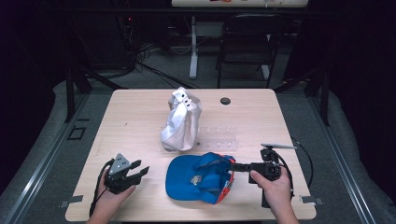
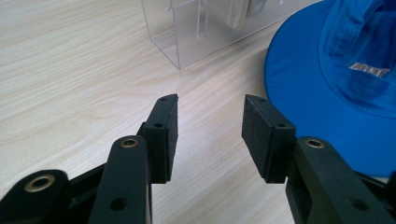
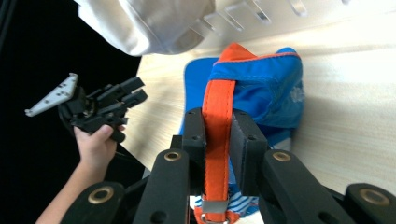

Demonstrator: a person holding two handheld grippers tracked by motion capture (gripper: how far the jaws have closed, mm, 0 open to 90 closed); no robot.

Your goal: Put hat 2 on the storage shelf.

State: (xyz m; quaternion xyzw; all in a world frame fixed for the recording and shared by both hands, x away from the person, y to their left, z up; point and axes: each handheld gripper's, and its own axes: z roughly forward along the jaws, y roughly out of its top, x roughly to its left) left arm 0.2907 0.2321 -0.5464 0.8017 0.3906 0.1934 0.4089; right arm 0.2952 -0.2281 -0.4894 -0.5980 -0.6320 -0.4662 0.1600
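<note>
One blue cap [image 1: 198,179] lies on the near middle of the wooden table [image 1: 135,121], its soft cloth crown creased and its flat rounded brim turned toward the left. A small pale patch sits on the crown, and an orange strap [image 3: 217,121] of woven band runs along its right side, ending in a small metal buckle. The right gripper [image 1: 239,166] has its two black jaws closed on this orange strap, the foam pads pressing the band from both sides, as the right gripper view shows plainly. The right hand [image 1: 275,184] holds that gripper low at the table's near right.

Just behind the cap stands one clear plastic rack [image 1: 219,138], hard and glossy with square corners and several small pegs. One white cloth hat [image 1: 181,122], crumpled and smooth-looking, hangs on the rack's left part.

The left gripper [image 1: 137,170] sits at the near left, well apart from the cap's crown, with its jaws spread wide and nothing between them; its pads [image 2: 163,135] are matte black blocks. The left hand [image 1: 112,193] grips it from below. One small dark round disc [image 1: 225,101] lies near the table's far edge. The tabletop is pale wood grain with rounded corners.
</note>
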